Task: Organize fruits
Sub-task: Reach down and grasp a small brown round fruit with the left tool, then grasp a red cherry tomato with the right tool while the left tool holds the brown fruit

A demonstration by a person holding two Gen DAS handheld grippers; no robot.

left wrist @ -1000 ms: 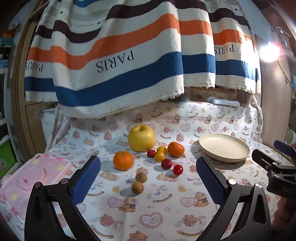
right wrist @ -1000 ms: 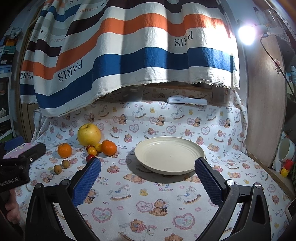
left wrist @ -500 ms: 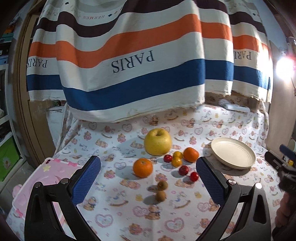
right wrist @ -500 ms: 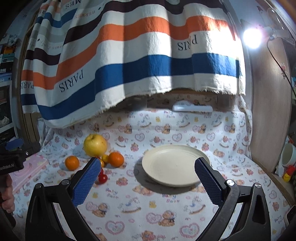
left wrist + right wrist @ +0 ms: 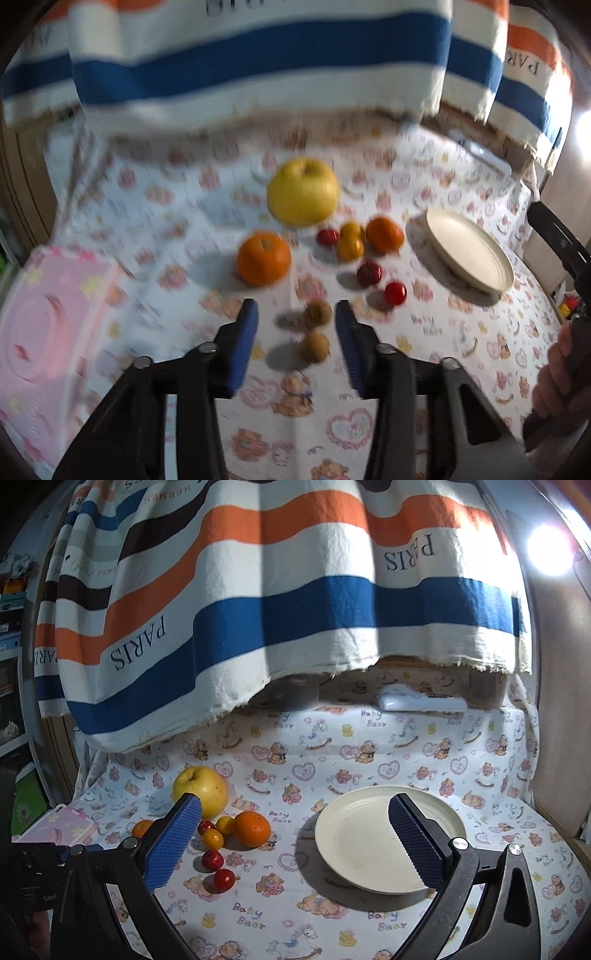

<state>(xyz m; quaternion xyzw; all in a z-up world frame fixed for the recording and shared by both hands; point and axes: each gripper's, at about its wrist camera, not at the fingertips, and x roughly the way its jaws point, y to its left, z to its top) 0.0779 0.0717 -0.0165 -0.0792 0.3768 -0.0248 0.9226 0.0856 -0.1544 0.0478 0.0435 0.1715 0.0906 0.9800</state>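
Two brown fruits (image 5: 316,328) framed by narrowing, empty left gripper (image 5: 295,317).

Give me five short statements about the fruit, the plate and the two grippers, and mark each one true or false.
1. The plate holds no fruit. True.
2. The yellow apple is the largest fruit. True.
3. The left gripper grips an orange. False: its fingers, which have just been closing, frame two small brown fruits without pressing on either.
4. The right gripper is open and holds nothing. True.
5. The red fruits sit on the plate. False: they lie on the cloth.
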